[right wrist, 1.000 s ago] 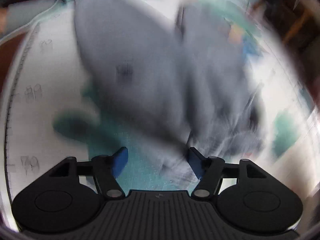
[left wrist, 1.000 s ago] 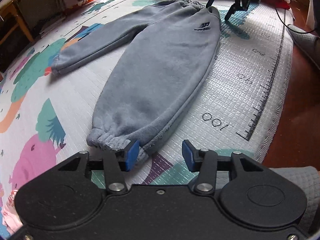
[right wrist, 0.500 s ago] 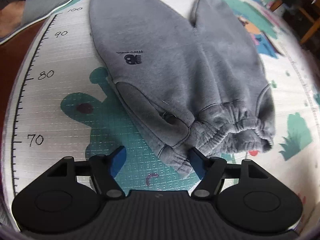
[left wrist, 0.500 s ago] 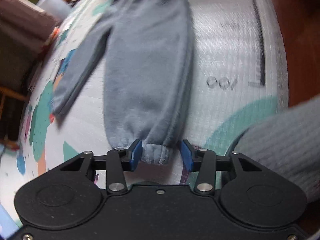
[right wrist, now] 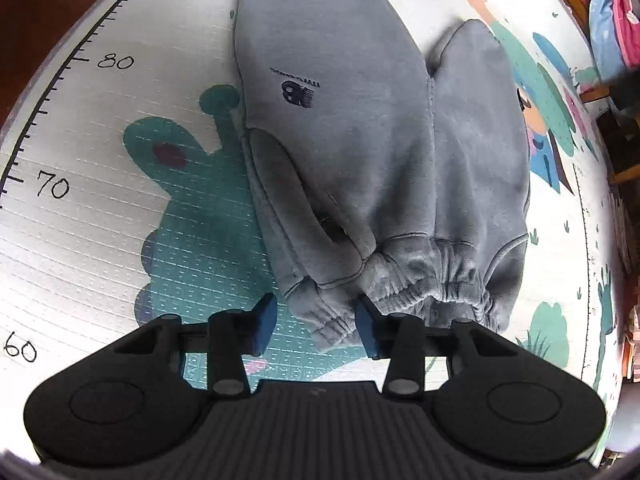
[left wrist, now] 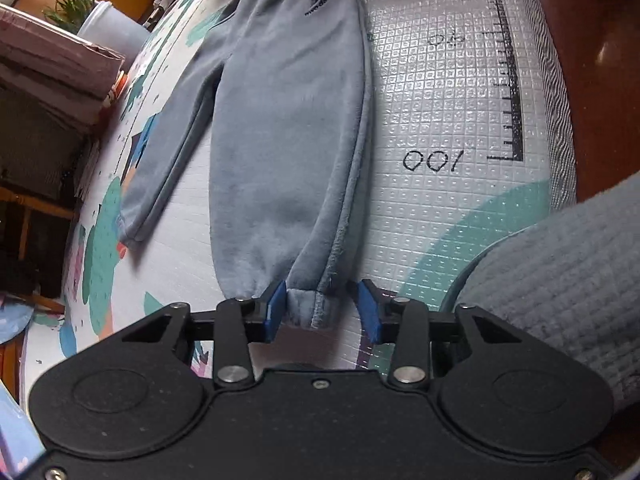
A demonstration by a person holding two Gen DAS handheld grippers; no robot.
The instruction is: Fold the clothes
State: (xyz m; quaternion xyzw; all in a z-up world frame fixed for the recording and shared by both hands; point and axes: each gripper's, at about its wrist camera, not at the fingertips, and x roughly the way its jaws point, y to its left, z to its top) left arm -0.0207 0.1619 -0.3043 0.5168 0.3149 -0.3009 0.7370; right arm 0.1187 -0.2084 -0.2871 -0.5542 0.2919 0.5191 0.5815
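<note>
Grey fleece sweatpants (left wrist: 280, 128) with a dark logo lie flat on a patterned play mat (left wrist: 460, 92), legs spread apart. My left gripper (left wrist: 322, 314) is open, its blue pads on either side of the ankle cuff (left wrist: 310, 310) of the nearer leg. In the right wrist view the sweatpants (right wrist: 360, 140) show from the waist end. My right gripper (right wrist: 316, 326) is open, with the left corner of the elastic waistband (right wrist: 328, 316) between its pads.
The mat has a printed height ruler (left wrist: 508, 80) along its edge and colourful animal shapes (right wrist: 184, 168). A grey knitted sleeve (left wrist: 560, 280) lies at the right of the left view. Shelves and a plant (left wrist: 68, 4) stand beyond the mat.
My left gripper swung round from beside the cuff to straddle it. My right gripper moved in toward the waistband corner, which now lies between its pads.
</note>
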